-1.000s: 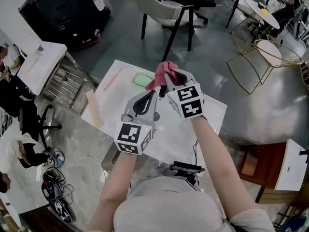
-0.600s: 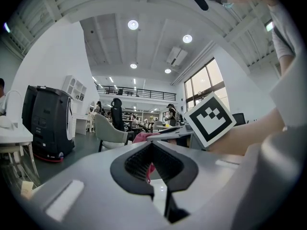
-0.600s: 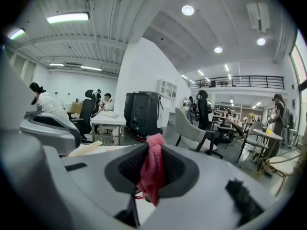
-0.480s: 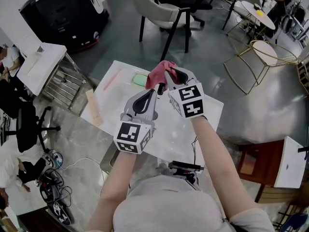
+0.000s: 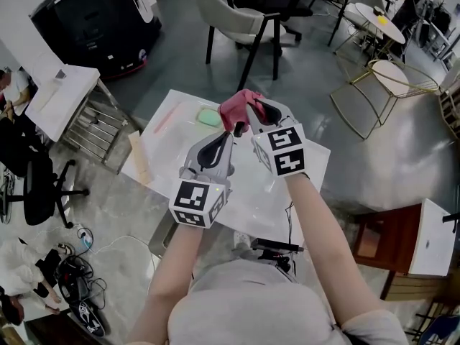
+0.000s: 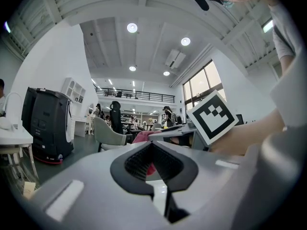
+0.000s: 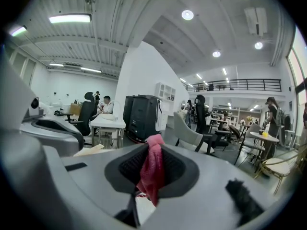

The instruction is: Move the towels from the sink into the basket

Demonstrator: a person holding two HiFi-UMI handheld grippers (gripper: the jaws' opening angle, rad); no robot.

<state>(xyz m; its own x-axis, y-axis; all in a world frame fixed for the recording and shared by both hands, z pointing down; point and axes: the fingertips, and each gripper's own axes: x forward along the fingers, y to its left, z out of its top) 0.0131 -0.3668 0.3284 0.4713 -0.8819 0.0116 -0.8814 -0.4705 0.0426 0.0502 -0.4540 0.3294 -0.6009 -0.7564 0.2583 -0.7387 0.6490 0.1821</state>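
Big black machine [image 5: 93, 20] on grey floor at far left, w/ a white side table [image 5: 61, 95] just beside it & a metal rack [image 5: 97, 128] below that table's edge. Grey chair w/ black legs [image 5: 237, 16] sits beyond the far edge of the bench [image 5: 176, 139]. Gold wire chair [image 5: 377, 95] & round white table [image 5: 377, 16] at far right, well apart from the bench. Pale wooden slat [image 5: 138, 160] lies along bench's left edge. Black office chair [image 5: 36, 182] at left; cables [image 5: 83, 272] on floor near bench's near-left corner. Brown cabinet [image 5: 381, 239] lower right. Ceiling lights [image 6: 132, 28] & mezzanine railing [image 7: 240, 85] overhead.
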